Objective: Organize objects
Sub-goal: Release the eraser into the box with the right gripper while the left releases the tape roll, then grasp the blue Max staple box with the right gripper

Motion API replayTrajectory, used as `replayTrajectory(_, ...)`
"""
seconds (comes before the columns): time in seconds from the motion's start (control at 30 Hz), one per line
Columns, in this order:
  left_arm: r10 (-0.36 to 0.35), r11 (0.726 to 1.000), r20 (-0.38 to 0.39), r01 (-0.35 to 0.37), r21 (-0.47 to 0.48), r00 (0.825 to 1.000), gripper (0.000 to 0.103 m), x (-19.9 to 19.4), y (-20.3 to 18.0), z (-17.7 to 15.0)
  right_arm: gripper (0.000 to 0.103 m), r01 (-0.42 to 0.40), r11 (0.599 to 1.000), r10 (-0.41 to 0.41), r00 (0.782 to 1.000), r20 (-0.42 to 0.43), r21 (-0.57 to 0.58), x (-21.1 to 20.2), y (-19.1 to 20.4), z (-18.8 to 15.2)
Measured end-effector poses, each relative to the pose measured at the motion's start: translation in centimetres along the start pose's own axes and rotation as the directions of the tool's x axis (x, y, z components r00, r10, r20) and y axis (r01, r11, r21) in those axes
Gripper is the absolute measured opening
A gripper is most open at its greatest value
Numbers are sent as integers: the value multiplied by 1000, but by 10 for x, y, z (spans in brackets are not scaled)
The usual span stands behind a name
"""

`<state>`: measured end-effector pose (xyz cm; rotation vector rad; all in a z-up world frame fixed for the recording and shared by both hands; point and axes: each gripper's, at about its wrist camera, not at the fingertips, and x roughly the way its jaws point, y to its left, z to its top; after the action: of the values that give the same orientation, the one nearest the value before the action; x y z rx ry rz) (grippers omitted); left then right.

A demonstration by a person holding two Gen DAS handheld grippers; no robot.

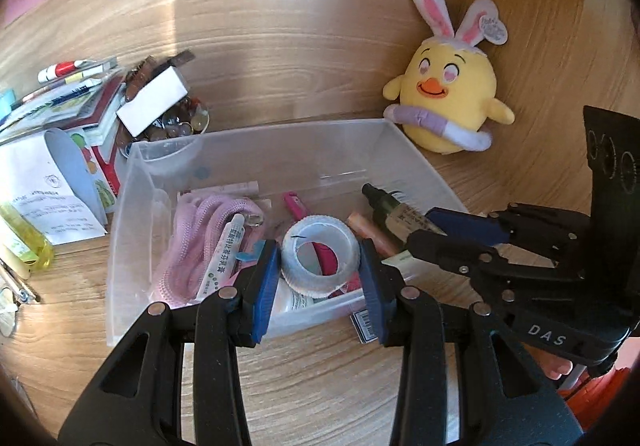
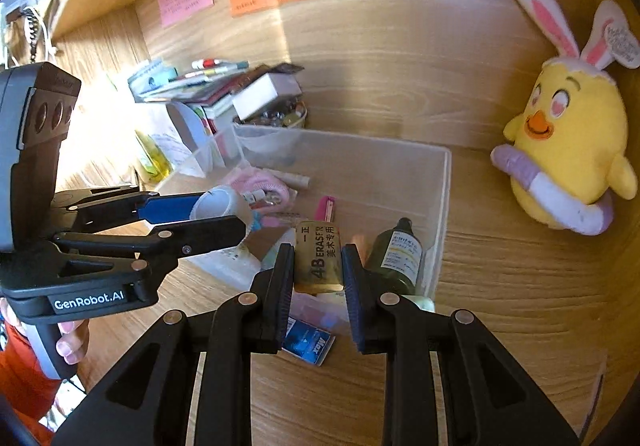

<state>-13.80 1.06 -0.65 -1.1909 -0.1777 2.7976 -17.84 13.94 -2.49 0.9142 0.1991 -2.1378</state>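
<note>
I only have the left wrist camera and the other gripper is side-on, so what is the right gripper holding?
Observer: The right gripper is shut on an eraser, a tan block printed 4B.
Operator: How is it gripped?
Observer: Upright, fingers on its long sides, print facing the camera.
Operator: And that barcode scrap by the bin?
Observer: A blue packet lying on the desk, outside the bin.
</note>
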Motion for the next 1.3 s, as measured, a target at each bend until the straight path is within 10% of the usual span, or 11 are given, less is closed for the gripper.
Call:
replayTrajectory(0.47, 10, 1000, 28, -11, 24, 1000, 42, -16, -2, -6, 34, -13, 998, 13, 1000, 3, -66, -17, 11, -11)
replayTrajectory(0.7, 42, 998, 117, -46, 34, 992, 71, -52, 0, -23, 44, -42, 995, 41, 999, -13, -90, -34, 23, -31)
replayTrajectory(1.07, 55, 998, 46, -56, 12, 997, 72, -50, 22, -64, 62, 79, 997, -72, 973, -219, 22, 35, 17, -55)
replayTrajectory(1.3, 35, 999, 17, -35, 1, 999, 72, -45, 30, -81, 62, 164, 986, -161, 965, -207, -2, 53, 31, -52)
